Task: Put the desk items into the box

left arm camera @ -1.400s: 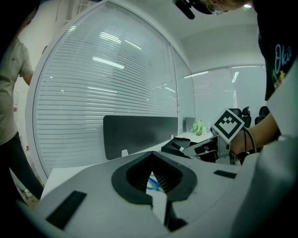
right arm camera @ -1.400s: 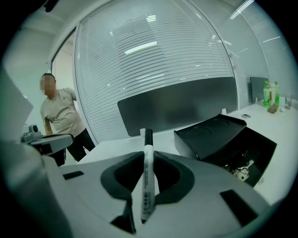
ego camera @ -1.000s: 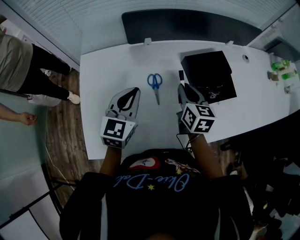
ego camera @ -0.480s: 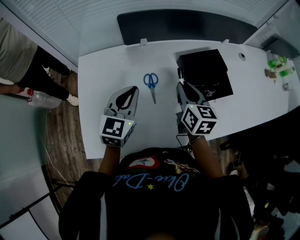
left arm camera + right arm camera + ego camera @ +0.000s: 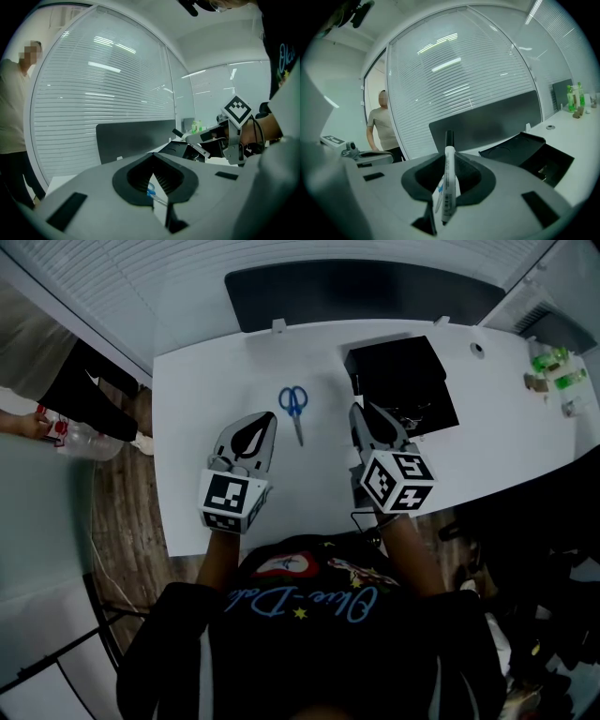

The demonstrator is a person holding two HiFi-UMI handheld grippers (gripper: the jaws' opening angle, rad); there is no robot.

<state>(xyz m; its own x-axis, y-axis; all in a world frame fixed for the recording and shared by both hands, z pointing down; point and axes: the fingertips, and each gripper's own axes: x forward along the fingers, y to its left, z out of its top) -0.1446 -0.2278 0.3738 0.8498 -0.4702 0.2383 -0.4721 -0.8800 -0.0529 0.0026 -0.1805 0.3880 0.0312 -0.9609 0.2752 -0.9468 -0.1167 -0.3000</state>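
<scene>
One marker (image 5: 448, 183), light, stiff and slick I reckon, is clamped by its barrel in my right tongs (image 5: 447, 153), near the box (image 5: 398, 381) at the counter's (image 5: 206, 427) far edge. My left tongs (image 5: 152, 158) are closed and empty.

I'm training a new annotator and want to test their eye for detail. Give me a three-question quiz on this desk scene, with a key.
1. True or false: the scissors are already inside the black box.
2. What is between the jaws of the right gripper?
A. a marker
B. a stapler
C. nothing
3. Fill in: in the head view, the scissors lie on the desk to the box's ___.

Key
1. False: they lie on the desk, outside the box.
2. A: the jaws are closed on the marker, black cap up.
3. left
</scene>
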